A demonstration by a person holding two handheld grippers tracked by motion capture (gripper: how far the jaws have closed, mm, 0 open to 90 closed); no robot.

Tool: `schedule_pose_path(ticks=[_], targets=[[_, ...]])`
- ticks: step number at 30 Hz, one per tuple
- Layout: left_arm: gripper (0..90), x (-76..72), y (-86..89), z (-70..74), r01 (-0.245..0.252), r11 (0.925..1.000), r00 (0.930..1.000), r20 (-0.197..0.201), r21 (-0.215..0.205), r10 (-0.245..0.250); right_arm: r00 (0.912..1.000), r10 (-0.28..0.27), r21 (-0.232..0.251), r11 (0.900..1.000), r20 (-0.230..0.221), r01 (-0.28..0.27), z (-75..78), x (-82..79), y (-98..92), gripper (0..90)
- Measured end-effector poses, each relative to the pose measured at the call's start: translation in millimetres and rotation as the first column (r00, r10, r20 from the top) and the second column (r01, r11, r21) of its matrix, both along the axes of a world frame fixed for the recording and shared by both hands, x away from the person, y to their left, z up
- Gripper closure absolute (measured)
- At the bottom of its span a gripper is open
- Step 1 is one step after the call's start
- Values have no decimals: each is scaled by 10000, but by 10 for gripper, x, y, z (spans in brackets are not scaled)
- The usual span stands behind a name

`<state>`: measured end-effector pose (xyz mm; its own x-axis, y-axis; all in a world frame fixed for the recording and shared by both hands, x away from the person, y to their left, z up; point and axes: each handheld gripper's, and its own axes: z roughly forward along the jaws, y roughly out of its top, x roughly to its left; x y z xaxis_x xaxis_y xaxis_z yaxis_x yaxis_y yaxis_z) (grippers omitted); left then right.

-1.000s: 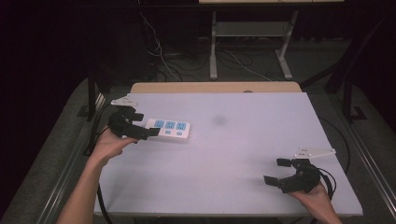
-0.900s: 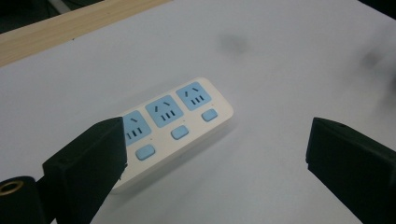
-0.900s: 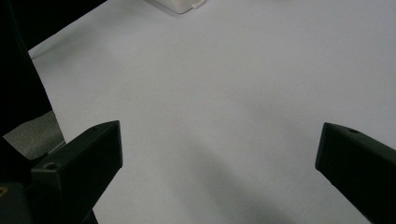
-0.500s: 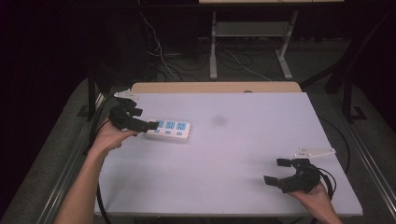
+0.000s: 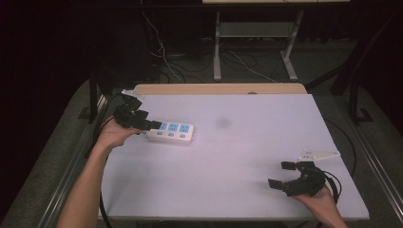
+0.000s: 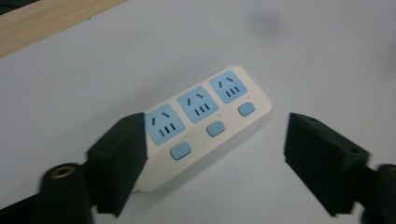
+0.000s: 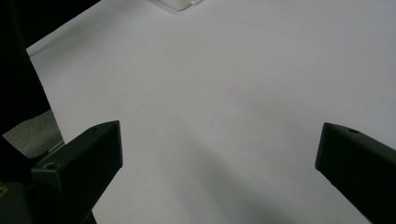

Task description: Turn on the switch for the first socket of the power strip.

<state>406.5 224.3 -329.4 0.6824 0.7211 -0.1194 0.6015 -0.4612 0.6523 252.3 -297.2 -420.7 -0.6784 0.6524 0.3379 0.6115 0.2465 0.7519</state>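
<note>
Near the table's [image 5: 247, 156] left edge, the power strip [image 5: 170, 132] is straddled by the left gripper [image 6: 212, 158], whose jaws have just been closing but are not yet clamped; a grasp seems imminent. The right gripper [image 5: 287, 176] is held open by the near right corner.

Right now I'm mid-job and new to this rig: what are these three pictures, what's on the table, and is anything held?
There is no robot arm: a person holds a two-jaw gripper in each hand. The high view looks down on the white table from above. The other two pictures come from cameras riding on each gripper, looking along its black jaws.

On the table lies a white power strip with three blue sockets. The left gripper is at its near end; its jaws have just been closing, with that end of the strip between them, but one jaw still stands clear of it, so nothing is gripped yet. The right gripper rests open at the near right, holding nothing.
</note>
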Motion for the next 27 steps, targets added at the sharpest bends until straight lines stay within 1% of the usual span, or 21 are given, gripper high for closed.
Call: schedule_pose_path(ticks=[5, 8, 11, 15, 17, 19, 20, 21, 24, 27], targets=[[395, 36, 31, -23, -217, 9998, 9996, 156, 18, 216, 10000, 20, -15, 10000, -5, -20, -2, 0, 3, 3], [474, 54, 36, -38, -279, 9995, 9992, 276, 133, 275, 10000, 31, -23, 10000, -10, -32, -3, 0, 5, 3], [545, 71, 32, -55, -199, 9996, 9990, 398, 211, 190, 10000, 38, -49, 10000, -18, -38, -7, 0, 9, 3], [650, 102, 16, -93, -157, 9995, 9993, 356, 267, 147, 10000, 58, -98, 9999, -21, -58, -15, 2, 17, 3], [719, 121, 15, -113, -140, 9990, 9992, 388, 424, 124, 10000, 60, -107, 9999, -13, -60, -15, 2, 17, 3], [834, 142, 17, -133, -148, 9983, 9991, 415, 570, 125, 10000, 57, -102, 9999, -15, -57, -16, 2, 16, 3], [884, 153, 16, -147, -189, 9983, 9991, 378, 546, 169, 10000, 47, -106, 9999, -7, -47, -15, 0, 16, 3], [893, 164, 16, -162, -156, 9985, 9994, 302, 520, 140, 9999, -1, -109, 9999, 152, 2, -4, -5, 12, 3], [893, 194, 16, -204, -30, 9981, 9999, 121, 622, 22, 9998, -50, -50, 10000, 194, 51, 5, -7, 3, 3], [893, 220, 10, -237, -51, 9982, 10000, 45, 594, 48, 9999, -58, -54, 10000, 123, 59, -2, -3, 1, 3]])
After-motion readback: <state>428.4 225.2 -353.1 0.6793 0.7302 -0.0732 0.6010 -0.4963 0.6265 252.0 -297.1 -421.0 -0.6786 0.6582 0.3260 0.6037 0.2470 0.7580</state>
